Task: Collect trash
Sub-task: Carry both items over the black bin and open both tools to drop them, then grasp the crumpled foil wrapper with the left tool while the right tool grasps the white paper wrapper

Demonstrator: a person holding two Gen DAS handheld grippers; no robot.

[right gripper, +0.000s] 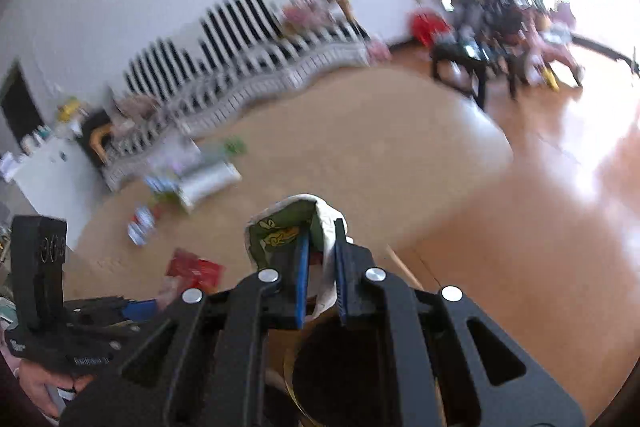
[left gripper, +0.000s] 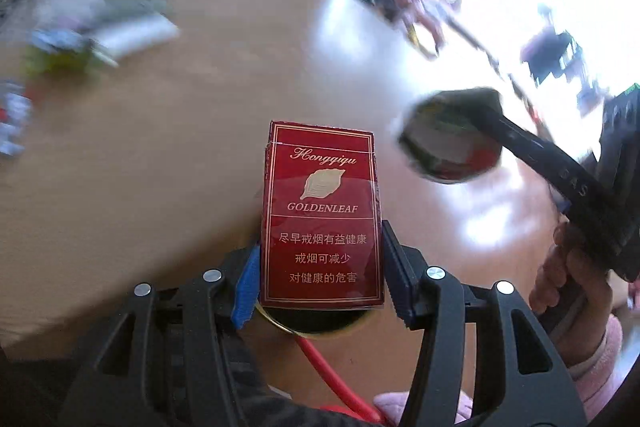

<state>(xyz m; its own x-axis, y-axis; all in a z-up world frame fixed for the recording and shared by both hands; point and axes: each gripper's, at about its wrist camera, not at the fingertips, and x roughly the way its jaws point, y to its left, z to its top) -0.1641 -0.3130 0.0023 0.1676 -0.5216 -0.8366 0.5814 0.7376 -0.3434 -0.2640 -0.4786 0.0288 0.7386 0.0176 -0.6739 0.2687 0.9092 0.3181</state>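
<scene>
The left gripper (left gripper: pixel 322 267) clamps a red Goldenleaf cigarette box (left gripper: pixel 322 215) above a dark round gold-rimmed bin (left gripper: pixel 320 325) at six o'clock – contents unseen. The right gripper (right gripper: pixel 320 281) pinches a crumpled green-printed wrapper (right gripper: pixel 286 231).

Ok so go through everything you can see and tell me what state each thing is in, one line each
Left gripper: shut on the red Goldenleaf cigarette pack.
Red Goldenleaf cigarette pack: lid closed, held upright between the fingers, above the bin.
Right gripper: shut on the crumpled green and white wrapper.
Crumpled green and white wrapper: folded over, pinched, lifted off the floor.
Dark round bin: open-topped, below both grippers.
Loose wrappers on the floor: scattered, uncollected.
</scene>
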